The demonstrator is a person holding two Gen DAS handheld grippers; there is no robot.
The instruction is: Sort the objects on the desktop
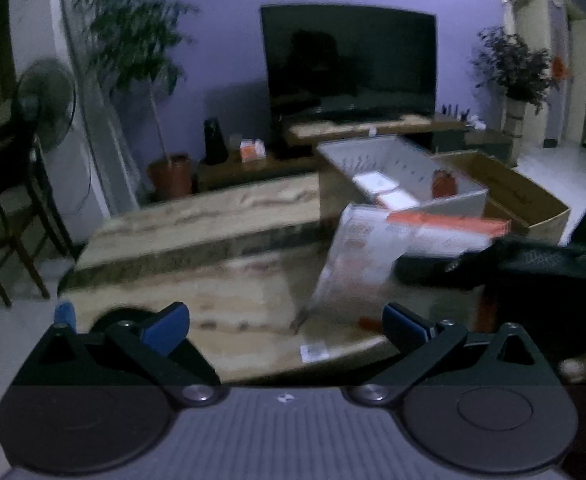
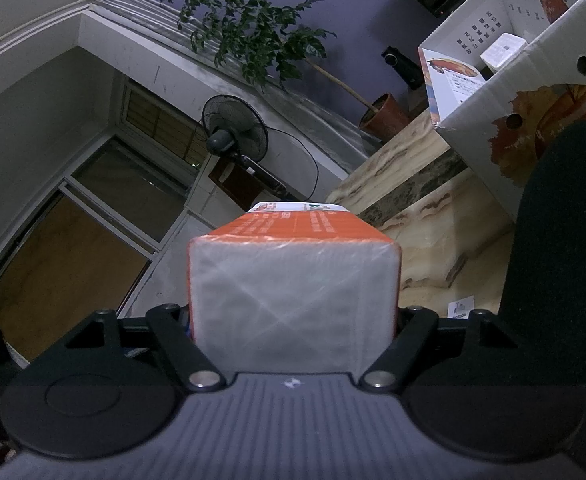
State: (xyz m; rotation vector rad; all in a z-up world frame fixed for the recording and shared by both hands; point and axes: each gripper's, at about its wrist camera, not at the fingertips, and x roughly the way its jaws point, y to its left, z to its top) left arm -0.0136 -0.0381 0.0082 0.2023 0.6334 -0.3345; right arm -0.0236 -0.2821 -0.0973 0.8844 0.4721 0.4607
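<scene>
The right gripper [image 2: 293, 320] was clamped on an orange-and-white wrapped pack [image 2: 293, 280], its fingers pressed against the pack's two sides, the jaws standing wide because the pack is wide. The pack's long axis ran straight out ahead of the gripper, away from the camera. In the left wrist view the same pack [image 1: 393, 248] showed to the right of the left gripper [image 1: 287, 326], held up off the marbled table [image 1: 197, 240] and tilted. The left gripper's blue-padded jaws stood apart with nothing between them (that view was blurred). The white carton [image 1: 397, 184], already holding a few small boxes, sat just beyond the pack on the far side of the table. Judging from this, the right hand was nearer the carton, and the drop would need the pack carried forward over the carton's near wall.
</scene>
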